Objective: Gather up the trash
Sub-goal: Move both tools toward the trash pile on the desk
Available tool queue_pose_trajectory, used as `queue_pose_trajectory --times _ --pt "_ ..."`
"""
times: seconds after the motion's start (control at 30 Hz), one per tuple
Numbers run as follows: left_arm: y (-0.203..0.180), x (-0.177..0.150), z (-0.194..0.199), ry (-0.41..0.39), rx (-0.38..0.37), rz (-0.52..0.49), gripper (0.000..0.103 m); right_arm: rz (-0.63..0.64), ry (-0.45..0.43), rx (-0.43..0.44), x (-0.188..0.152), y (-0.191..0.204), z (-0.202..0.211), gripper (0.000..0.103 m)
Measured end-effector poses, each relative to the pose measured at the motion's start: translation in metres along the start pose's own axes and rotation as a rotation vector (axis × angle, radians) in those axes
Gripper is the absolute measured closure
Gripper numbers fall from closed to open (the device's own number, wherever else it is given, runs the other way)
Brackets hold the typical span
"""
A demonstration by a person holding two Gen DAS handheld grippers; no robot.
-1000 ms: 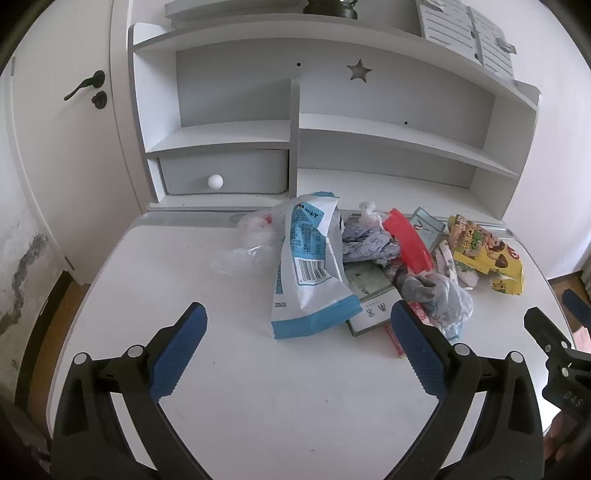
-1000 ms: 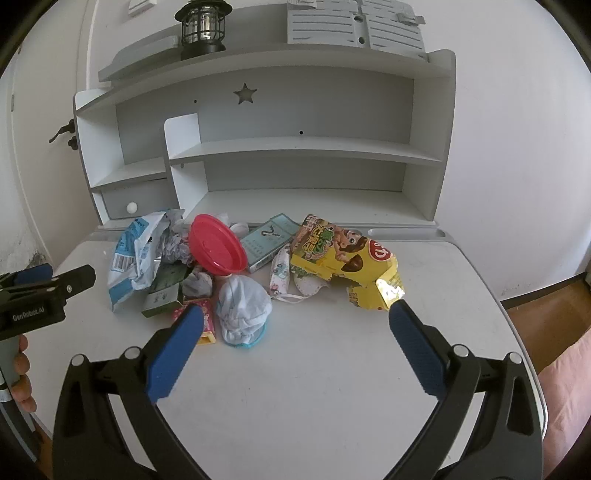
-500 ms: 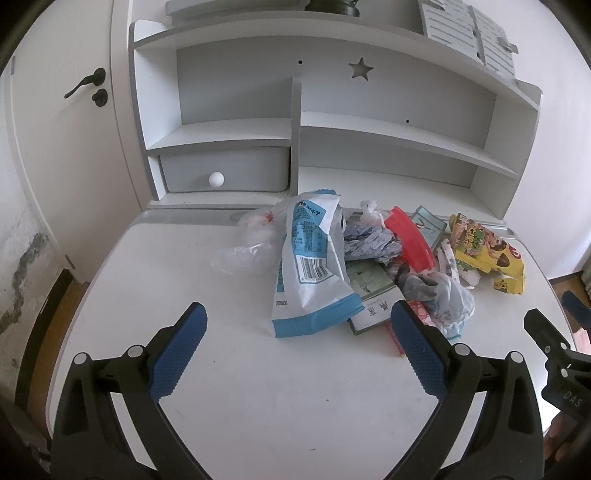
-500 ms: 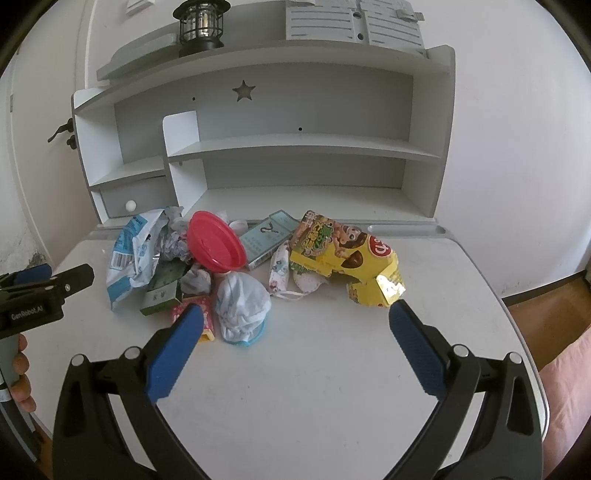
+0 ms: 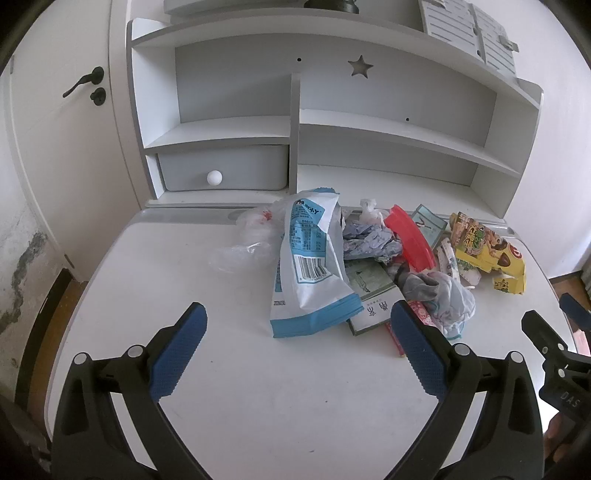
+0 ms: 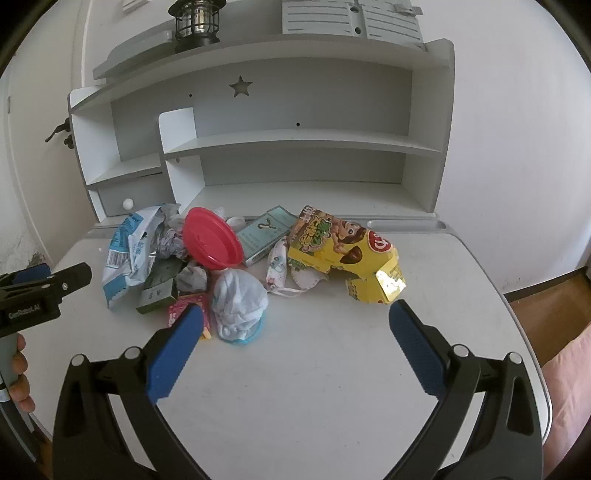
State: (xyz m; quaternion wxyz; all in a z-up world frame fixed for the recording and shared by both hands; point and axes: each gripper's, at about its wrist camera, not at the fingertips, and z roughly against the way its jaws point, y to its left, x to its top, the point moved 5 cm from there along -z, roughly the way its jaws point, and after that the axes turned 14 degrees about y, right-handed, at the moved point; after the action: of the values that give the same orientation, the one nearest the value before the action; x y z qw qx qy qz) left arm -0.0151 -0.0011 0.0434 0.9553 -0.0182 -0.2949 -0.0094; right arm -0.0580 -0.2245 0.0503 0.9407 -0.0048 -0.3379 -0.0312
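Drawer closed; trash pile loose on desk.

I see the trash piled at the back of my desk, just before the shelf unit: snack bag leftmost, lid on the heap's middle, torn carton rightmost, crumpled wad nearest me.

white desk, shelf unit, lantern

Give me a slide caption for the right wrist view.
Open right claw hovers over a white desk before a trash pile: red lid, yellow snack box.
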Motion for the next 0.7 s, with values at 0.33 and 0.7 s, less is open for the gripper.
queue_pose_trajectory --times 0.33,0.7 --pt "0.000 0.000 0.000 0.001 0.001 0.001 0.006 -0.002 0.003 0.001 0.000 -0.002 -0.001 0.006" --pt "0.010 0.006 -0.006 0.024 -0.049 -0.021 0.006 0.009 0.026 0.033 0.005 -0.027 -0.004 0.006"
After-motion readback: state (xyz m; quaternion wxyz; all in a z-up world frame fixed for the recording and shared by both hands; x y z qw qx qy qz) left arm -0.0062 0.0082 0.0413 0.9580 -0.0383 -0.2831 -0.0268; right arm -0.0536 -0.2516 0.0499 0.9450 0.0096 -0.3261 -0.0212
